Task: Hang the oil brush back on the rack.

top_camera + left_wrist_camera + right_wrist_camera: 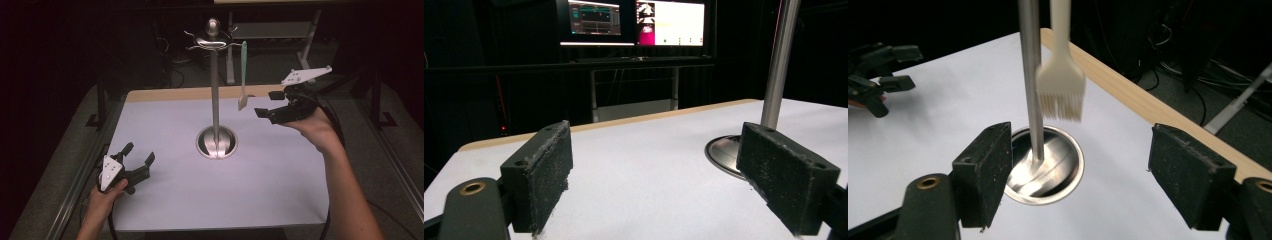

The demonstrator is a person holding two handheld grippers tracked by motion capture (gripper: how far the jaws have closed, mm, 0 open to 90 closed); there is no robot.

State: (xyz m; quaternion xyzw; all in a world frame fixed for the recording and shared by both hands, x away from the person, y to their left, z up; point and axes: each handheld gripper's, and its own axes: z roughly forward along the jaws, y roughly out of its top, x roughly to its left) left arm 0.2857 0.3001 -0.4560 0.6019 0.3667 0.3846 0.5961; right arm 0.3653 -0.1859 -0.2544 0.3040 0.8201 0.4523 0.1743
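Steel rack holds the brush hanging by its handle. My right hand-held gripper, spread wide, grips nothing. My left hand-held gripper rests spread on the desk.

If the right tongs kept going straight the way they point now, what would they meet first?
Probably the hanging brush, which sits between the open right tongs just ahead, with the stand's pole beside it; depth is hard to judge.

My left gripper sits low at about eight o'clock, jaws spread wide with nothing between them, pointing toward one o'clock. My right gripper is raised at about two o'clock, forearm reaching up from five, jaws gaping apart and aimed toward nine.
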